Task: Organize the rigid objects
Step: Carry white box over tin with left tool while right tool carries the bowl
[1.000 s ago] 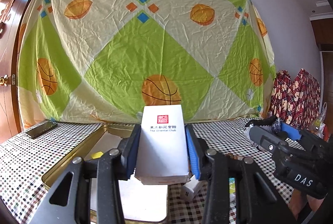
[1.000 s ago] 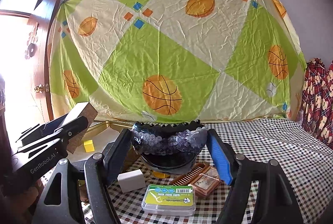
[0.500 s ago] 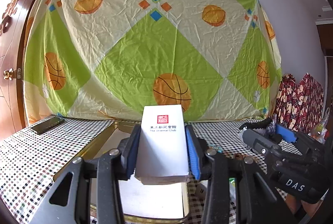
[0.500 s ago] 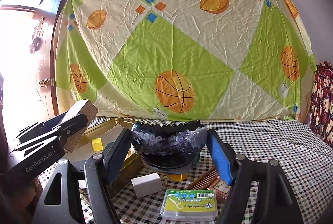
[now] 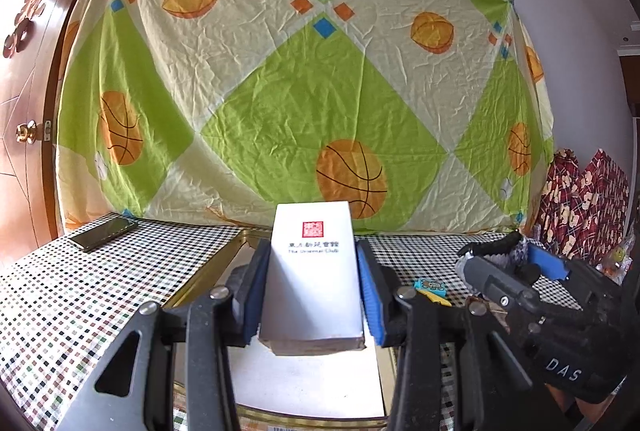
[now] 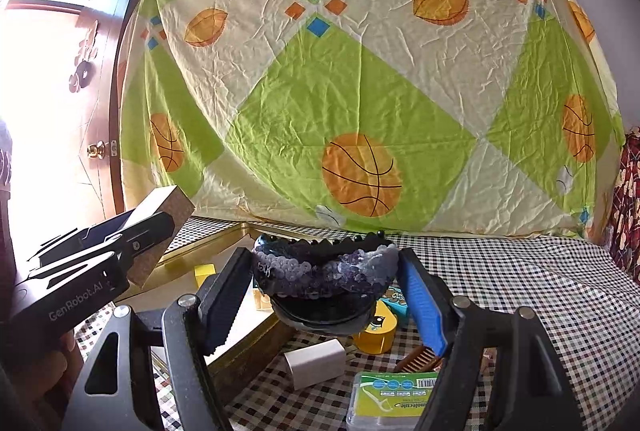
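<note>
My left gripper [image 5: 312,253] is shut on a white notepad [image 5: 312,283] with a red seal, held just above a gold-rimmed tin tray [image 5: 208,273]. The right wrist view shows that same gripper [image 6: 152,231] at the left with the notepad [image 6: 176,203] over the tray [image 6: 224,231]. My right gripper [image 6: 324,263] is shut on a dark hair clip [image 6: 324,269] covered in purple sequins, held above the tray's right rim. From the left wrist view, the right gripper [image 5: 516,263] is low on the right.
A yellow block [image 6: 202,271] lies in the tray. A white charger block [image 6: 316,363], a yellow round toy [image 6: 376,331], a wooden comb [image 6: 418,357], a floss box [image 6: 392,395] and a teal packet [image 6: 394,301] crowd the checked cloth. A phone [image 5: 102,233] lies far left.
Both grippers have drifted left across the table with their loads still held. The items on the cloth have slid to the right in both views.
</note>
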A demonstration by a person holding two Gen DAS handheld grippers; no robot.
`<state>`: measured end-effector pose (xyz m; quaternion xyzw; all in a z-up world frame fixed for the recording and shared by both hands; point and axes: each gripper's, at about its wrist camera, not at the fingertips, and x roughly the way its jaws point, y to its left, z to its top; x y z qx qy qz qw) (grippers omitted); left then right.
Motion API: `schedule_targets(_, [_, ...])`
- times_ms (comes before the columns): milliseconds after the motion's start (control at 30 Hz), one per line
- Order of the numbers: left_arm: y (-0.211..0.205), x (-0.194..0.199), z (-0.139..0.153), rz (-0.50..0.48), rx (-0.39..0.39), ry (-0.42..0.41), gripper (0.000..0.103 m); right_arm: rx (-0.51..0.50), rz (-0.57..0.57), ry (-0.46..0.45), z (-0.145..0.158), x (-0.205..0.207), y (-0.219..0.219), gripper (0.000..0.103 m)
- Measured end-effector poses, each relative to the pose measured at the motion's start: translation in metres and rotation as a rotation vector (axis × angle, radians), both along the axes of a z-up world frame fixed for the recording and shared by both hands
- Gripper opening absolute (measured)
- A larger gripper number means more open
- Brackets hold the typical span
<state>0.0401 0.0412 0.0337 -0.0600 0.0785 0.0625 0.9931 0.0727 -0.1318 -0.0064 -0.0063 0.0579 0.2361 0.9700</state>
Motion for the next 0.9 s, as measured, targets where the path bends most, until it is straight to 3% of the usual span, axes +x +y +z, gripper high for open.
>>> schedule_targets(900, [0.044, -0.007, -0.002, 0.063, -0.027, 0.019, 0.041, -0.039, 0.087, 0.002, 0.003, -0.003, 0.054, 0.075])
